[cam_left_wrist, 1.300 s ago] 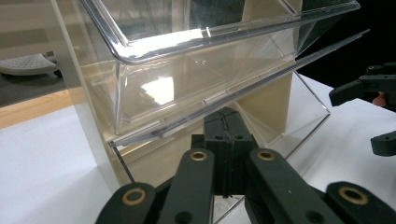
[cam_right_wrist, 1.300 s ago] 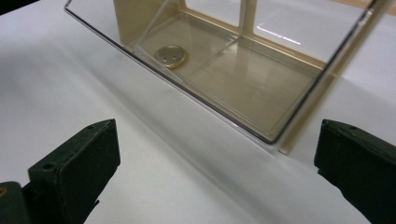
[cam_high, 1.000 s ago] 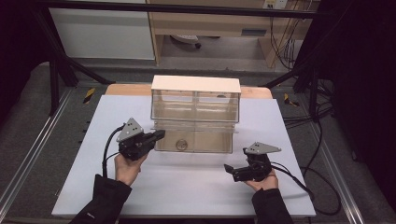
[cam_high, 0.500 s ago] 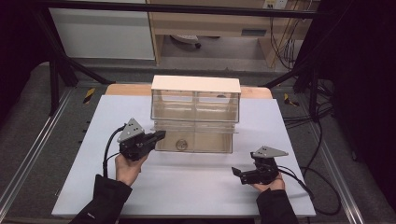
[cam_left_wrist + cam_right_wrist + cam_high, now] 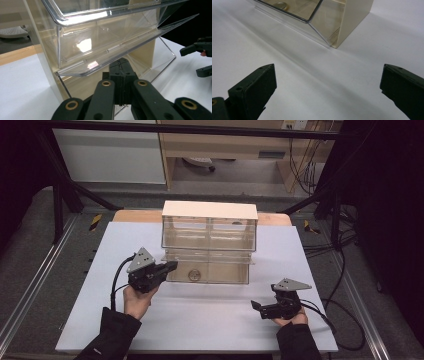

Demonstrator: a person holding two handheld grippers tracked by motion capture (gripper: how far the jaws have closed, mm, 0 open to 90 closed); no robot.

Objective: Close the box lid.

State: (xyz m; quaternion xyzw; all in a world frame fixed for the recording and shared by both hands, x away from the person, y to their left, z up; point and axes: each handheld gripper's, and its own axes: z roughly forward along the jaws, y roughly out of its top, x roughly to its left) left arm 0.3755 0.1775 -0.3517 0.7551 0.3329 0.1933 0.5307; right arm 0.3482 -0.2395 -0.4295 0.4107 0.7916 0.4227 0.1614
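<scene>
- Nearest us, our right tool (image 5: 270, 308) hovers wide open and empty over the white counter (image 5: 200, 320), well clear of the cabinet.
- Our left tool (image 5: 119, 75), jaws pressed together, sits under the clear drawer (image 5: 207, 270) of the cabinet (image 5: 210, 232) mid-counter; lifting carelessly could tip it.

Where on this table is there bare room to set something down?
The white mat is bare between the left gripper and right gripper, in front of the clear drawer box, and in strips either side of the box. Crowded: the box's open lower drawer, where the left gripper sits.
</scene>
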